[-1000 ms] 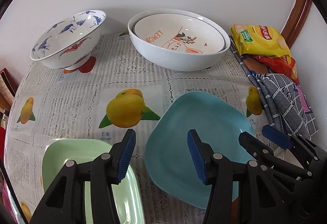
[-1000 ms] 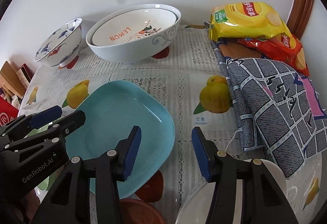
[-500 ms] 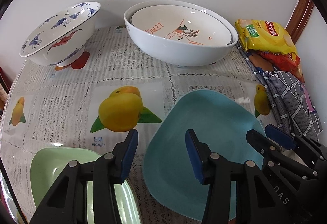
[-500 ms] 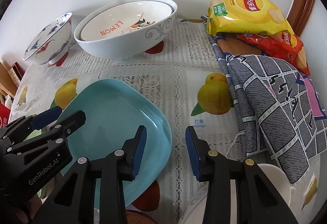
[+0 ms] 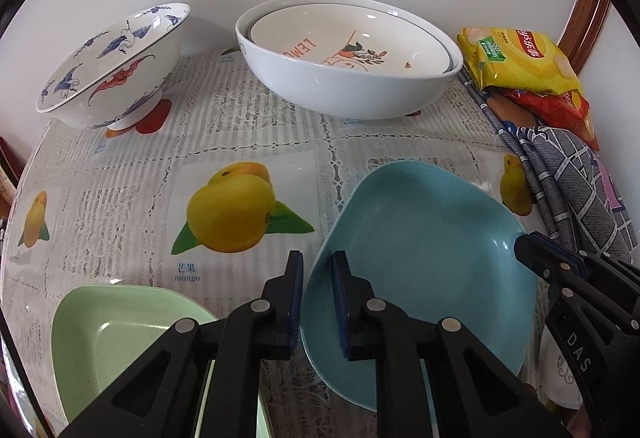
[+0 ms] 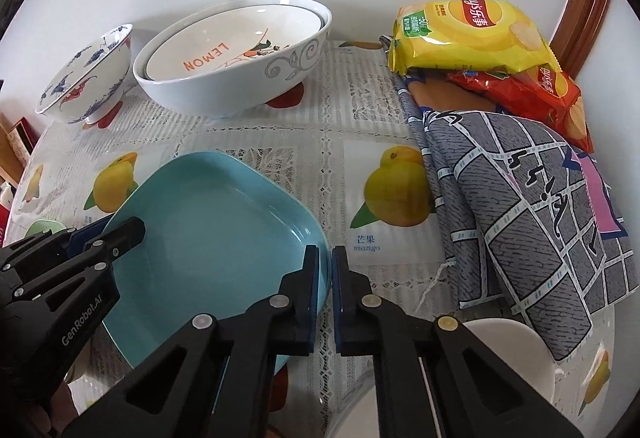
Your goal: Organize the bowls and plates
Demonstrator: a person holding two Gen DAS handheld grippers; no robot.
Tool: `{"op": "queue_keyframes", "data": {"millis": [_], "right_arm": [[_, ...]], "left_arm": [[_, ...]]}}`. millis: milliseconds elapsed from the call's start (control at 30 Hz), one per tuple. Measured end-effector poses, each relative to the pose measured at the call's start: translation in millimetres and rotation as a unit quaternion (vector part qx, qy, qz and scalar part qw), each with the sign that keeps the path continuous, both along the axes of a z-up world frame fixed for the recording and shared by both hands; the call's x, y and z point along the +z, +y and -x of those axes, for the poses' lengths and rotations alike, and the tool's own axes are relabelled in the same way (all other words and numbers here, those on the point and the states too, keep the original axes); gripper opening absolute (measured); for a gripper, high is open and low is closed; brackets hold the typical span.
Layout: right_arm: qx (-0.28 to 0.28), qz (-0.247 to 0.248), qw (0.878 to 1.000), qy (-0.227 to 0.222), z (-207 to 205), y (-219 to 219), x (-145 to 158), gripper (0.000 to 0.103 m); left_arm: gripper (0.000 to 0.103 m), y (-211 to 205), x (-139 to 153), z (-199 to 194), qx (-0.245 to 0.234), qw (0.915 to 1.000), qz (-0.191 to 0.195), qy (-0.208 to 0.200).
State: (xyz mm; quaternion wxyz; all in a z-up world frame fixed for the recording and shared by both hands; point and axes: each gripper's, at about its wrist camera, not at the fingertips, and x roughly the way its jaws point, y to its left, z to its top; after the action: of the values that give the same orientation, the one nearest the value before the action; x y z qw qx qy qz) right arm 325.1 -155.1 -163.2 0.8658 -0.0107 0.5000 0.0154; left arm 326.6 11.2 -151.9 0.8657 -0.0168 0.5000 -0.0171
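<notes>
A blue square plate [image 5: 424, 238] lies on the tablecloth; it also shows in the right wrist view [image 6: 216, 222]. My left gripper [image 5: 318, 278] is shut on the plate's left rim. My right gripper [image 6: 326, 270] is shut on its right rim. A green square plate [image 5: 120, 334] lies to the left, under my left gripper. Two nested white bowls [image 5: 348, 50], the inner one marked LEMON [image 6: 236, 46], stand at the back. A blue-and-red patterned bowl [image 5: 116, 62] stands at the back left.
Yellow and red chip bags [image 6: 472, 34] and a folded grey checked cloth [image 6: 528, 206] lie along the right side. A white dish [image 6: 504, 370] sits at the near right. The wall runs close behind the bowls.
Both grippers moved forward and closed onto opposite rims of the blue plate; a second ago both were open.
</notes>
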Motion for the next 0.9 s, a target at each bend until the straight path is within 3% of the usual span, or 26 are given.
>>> {"op": "queue_keyframes", "data": {"millis": [233,467,633,900], "right_arm": [[0.008,-0.041,0.999,-0.013,4.9,2.0,14.6,0.003],[-0.001,-0.020,1.000,-0.014,8.7,0.0,19.6,0.005],[-0.005,-0.003,1.000,-0.010,-0.8,0.9,15.6,0.033],[-0.022,0.011,1.000,0.012,-15.4,4.8,-2.1,0.033]], "left_arm": [[0.008,2.2,16.9,8.0,-0.003,0.9997,0.020,-0.017],[0.007,3.3,25.4,18.2,0.001,0.9996,0.014,-0.022],[0.007,10.5,21.9,13.2,0.010,0.9997,0.015,-0.013],[0.008,6.2,15.7,9.0,-0.008,0.9998,0.017,-0.001]]}}
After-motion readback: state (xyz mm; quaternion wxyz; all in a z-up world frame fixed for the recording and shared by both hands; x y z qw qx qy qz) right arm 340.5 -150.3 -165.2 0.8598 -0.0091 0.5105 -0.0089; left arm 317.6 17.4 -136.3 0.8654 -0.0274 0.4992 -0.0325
